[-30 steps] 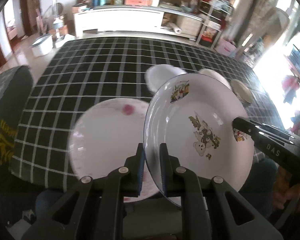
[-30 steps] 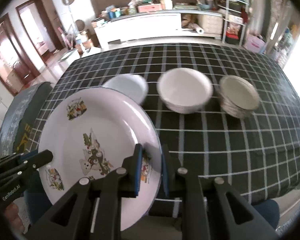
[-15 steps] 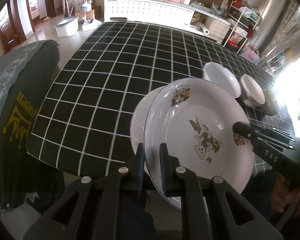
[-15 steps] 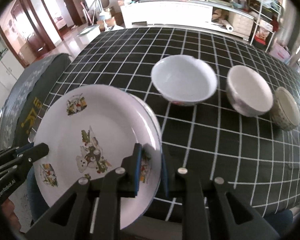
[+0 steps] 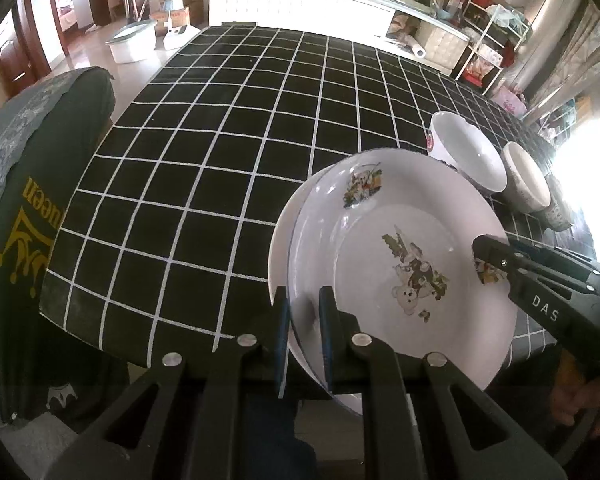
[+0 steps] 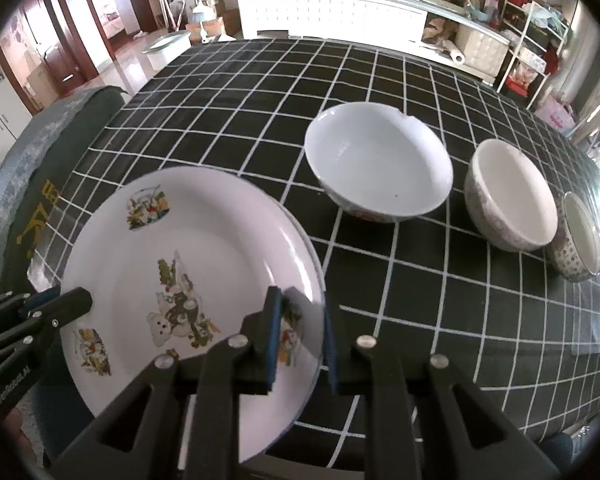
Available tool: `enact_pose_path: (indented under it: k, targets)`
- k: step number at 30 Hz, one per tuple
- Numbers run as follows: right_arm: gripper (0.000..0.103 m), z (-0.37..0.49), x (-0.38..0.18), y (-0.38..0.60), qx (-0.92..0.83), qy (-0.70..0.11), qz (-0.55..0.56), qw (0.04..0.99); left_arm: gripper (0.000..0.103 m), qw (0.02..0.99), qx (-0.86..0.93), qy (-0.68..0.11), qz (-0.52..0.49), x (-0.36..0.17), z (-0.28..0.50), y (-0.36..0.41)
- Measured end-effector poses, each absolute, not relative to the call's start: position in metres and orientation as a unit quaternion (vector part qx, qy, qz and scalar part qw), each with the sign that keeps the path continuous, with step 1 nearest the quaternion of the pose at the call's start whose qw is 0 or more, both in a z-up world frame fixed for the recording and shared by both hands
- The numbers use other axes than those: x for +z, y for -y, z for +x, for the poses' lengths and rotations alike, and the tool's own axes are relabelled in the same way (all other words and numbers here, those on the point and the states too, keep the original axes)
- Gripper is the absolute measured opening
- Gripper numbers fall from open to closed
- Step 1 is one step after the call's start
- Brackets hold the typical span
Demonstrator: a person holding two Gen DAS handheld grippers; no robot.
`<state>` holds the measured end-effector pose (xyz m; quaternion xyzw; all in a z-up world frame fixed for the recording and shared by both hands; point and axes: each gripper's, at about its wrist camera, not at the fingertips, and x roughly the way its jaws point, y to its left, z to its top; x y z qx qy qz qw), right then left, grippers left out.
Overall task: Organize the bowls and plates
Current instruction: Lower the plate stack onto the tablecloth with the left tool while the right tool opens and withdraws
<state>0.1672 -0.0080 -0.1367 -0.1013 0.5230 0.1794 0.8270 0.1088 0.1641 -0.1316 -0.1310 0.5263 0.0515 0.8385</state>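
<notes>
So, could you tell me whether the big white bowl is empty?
Empty: the big white bowl shows only bare white inside, standing upright on the tablecloth.

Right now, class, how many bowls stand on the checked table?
3, in a row: large white bowl beside the plates, speckled bowl next, patterned bowl far right. None seems hidden.

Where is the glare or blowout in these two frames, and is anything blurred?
Left wrist view: window light blows out the right edge beside the patterned bowl; cartoon plate stays sharp. Right wrist view: similar blowout past the small bowl; fisheye bends the tablecloth grid; no motion blur.
</notes>
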Motion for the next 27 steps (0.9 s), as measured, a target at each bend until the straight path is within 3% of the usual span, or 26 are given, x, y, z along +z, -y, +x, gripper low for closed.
enact_pose_path:
  k: [27]
  targets:
    - [0.024,0.17,-0.145,0.015,0.194,-0.539,-0.093,0.815,0.012,0.834,0.048,-0.529,-0.153,-0.135,0.105,-0.172]
